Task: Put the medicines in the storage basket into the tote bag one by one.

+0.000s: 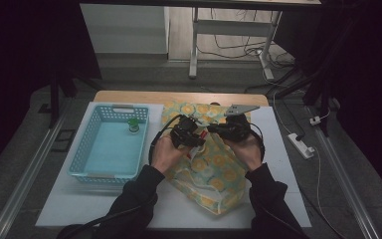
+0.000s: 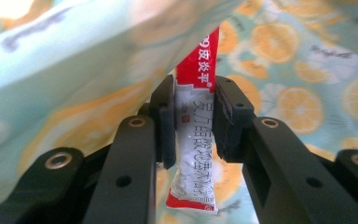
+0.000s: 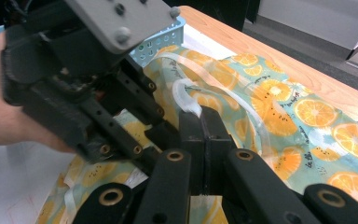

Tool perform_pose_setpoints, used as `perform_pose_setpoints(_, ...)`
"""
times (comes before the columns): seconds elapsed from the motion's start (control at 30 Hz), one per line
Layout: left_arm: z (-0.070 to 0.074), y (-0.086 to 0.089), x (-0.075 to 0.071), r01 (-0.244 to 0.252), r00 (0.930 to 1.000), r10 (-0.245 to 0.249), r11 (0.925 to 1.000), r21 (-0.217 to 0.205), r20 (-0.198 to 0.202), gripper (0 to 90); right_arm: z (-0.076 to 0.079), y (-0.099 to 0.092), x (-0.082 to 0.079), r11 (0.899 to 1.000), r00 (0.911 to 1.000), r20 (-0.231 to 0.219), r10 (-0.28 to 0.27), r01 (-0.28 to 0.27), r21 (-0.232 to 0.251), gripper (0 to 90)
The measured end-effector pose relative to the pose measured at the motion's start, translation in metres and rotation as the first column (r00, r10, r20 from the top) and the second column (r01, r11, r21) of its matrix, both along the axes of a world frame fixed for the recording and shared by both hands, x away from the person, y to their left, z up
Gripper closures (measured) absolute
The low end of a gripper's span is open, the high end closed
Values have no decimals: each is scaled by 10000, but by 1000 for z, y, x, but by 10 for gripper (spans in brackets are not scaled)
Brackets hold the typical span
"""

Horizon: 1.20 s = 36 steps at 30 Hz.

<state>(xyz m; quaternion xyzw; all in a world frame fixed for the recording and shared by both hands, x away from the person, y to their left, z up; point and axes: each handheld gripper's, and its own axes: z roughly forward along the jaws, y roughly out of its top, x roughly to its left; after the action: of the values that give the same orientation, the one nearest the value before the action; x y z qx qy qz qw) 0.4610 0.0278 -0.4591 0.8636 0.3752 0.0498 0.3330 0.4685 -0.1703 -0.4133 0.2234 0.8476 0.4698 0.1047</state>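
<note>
the left gripper pinches a red-and-white sachet across its middle, long axis upright, at the mouth of the orange-print bag. the right gripper, pressed together on the bag's handle, holds it just beside.

Dim and murky from above, black around the desk; brighter up close, with blurred, washed-out cloth of the bag left of the sachet.
</note>
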Motion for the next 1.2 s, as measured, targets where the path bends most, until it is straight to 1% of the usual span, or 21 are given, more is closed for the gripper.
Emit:
perform_pose_setpoints(0.1, -4, 3, 3, -263, 9996, 261, 9995, 157, 124, 713, -1, 1, 0, 10000, 10000, 4, 3, -3, -62, 900)
perform_pose_setpoints(0.17, -6, 5, 5, -347, 9992, 341, 9989, 326, 185, 712, -1, 2, 0, 10000, 10000, -11, 18, -18, -79, 900)
perform_pose_setpoints(0.33, -12, 8, 11, -666, 9972, 637, 9948, 774, 386, 712, -3, 4, 0, 9999, 10000, -14, 48, -49, -128, 900)
perform_pose_setpoints(0.43, -16, 10, 13, -773, 9966, 746, 9938, 804, 359, 712, -3, 5, -1, 9999, 10000, -28, 63, -63, -156, 900)
perform_pose_setpoints(0.57, -19, 11, 15, -986, 9945, 943, 9897, 1038, 453, 711, -4, 6, -1, 9998, 10000, -34, 58, -59, -181, 900)
perform_pose_setpoints(0.7, -22, 14, 17, -1076, 9936, 1032, 9880, 1108, 452, 701, -5, 7, -1, 9997, 10000, -23, 66, -67, -215, 900)
perform_pose_setpoints(0.77, -21, 15, 16, -1041, 9937, 990, 9890, 1049, 524, 680, -6, 7, -1, 9997, 10000, -42, 67, -68, -242, 900)
perform_pose_setpoints(0.83, -19, 15, 14, -1019, 9933, 952, 9890, 1075, 655, 630, -6, 7, -1, 9997, 10000, -44, 66, -67, -226, 900)
perform_pose_setpoints(0.9, -17, 15, 11, -916, 9937, 838, 9899, 1079, 749, 608, -5, 6, -1, 9997, 10000, -27, 43, -44, -228, 900)
perform_pose_setpoints(1.03, -13, 15, 4, -604, 9944, 493, 9910, 1193, 939, 529, -5, 5, -1, 9998, 10000, -25, 16, -17, -180, 900)
perform_pose_setpoints(1.07, -12, 16, 3, -532, 9943, 418, 9918, 1165, 981, 508, -5, 5, -1, 9998, 10000, -29, 28, -29, -184, 900)
perform_pose_setpoints(1.13, -10, 18, -1, -344, 9946, 248, 9950, 934, 1012, 470, -5, 6, -1, 9998, 10000, -26, 39, -39, -188, 900)
perform_pose_setpoints(1.2, -8, 20, -4, -147, 9946, 55, 9961, 875, 1041, 426, -5, 6, -1, 9998, 10000, -24, 33, -34, -191, 900)
